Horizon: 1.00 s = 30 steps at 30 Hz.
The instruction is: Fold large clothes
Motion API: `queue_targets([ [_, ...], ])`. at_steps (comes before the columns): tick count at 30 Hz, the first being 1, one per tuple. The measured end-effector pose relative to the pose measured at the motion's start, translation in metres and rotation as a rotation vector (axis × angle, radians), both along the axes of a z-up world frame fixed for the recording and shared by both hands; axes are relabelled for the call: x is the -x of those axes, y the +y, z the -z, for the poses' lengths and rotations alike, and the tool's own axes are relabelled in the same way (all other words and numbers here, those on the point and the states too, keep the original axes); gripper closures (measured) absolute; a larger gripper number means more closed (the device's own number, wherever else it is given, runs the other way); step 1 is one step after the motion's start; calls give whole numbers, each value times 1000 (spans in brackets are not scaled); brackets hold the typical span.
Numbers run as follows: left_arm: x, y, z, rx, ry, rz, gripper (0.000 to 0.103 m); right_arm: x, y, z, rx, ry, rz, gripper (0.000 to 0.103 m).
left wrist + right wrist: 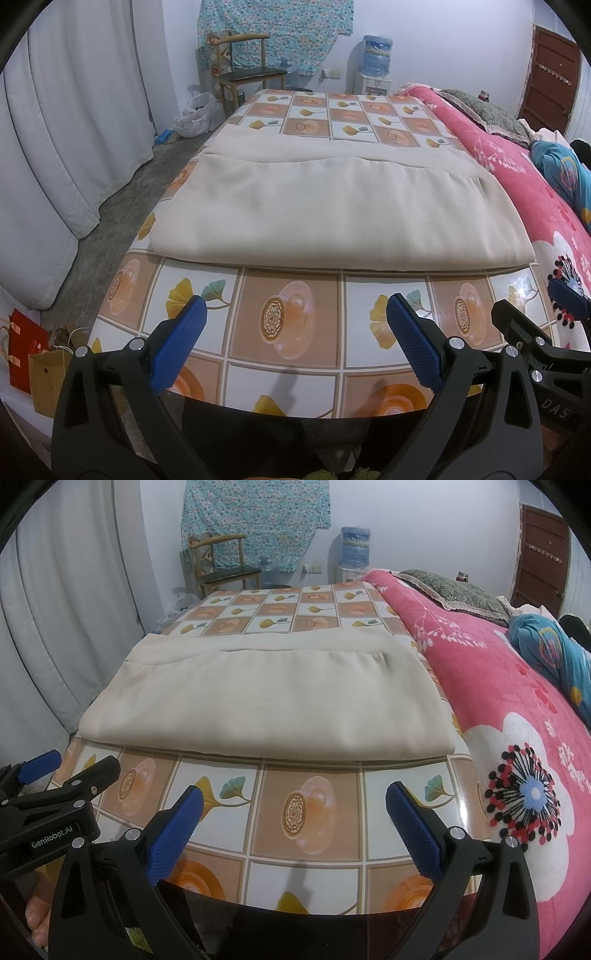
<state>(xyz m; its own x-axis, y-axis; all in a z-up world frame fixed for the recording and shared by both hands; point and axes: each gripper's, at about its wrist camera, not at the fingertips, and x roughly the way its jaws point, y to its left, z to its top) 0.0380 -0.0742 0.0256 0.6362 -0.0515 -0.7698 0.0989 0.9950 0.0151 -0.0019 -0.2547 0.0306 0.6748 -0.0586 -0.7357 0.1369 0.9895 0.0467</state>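
Observation:
A large beige cloth (325, 206) lies folded flat on the table with the tiled leaf-pattern cover (295, 325); it also shows in the right wrist view (273, 701). My left gripper (295, 306) is open and empty above the table's near edge, short of the cloth. My right gripper (295, 794) is open and empty too, also short of the cloth's near edge. The right gripper shows at the right edge of the left wrist view (532, 317), and the left gripper at the left edge of the right wrist view (74, 771).
A bed with a pink floral blanket (517, 709) abuts the table's right side. White curtains (74, 129) hang at the left. A wooden chair (247, 70) and a water dispenser (375, 66) stand by the far wall. Paper bags (33, 365) sit on the floor at lower left.

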Motion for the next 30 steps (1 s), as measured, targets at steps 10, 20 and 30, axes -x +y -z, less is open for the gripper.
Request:
queue_targets([
  [10,-1,2,-1,1,0,1,9,-1,2,0,-1,2,-2,7],
  [20,-1,2,0,2,0,1,9,0,2,0,1,3,-3,7],
  [30,-1,2,0,2,0,0,9,0,2,0,1,3,-3,7],
])
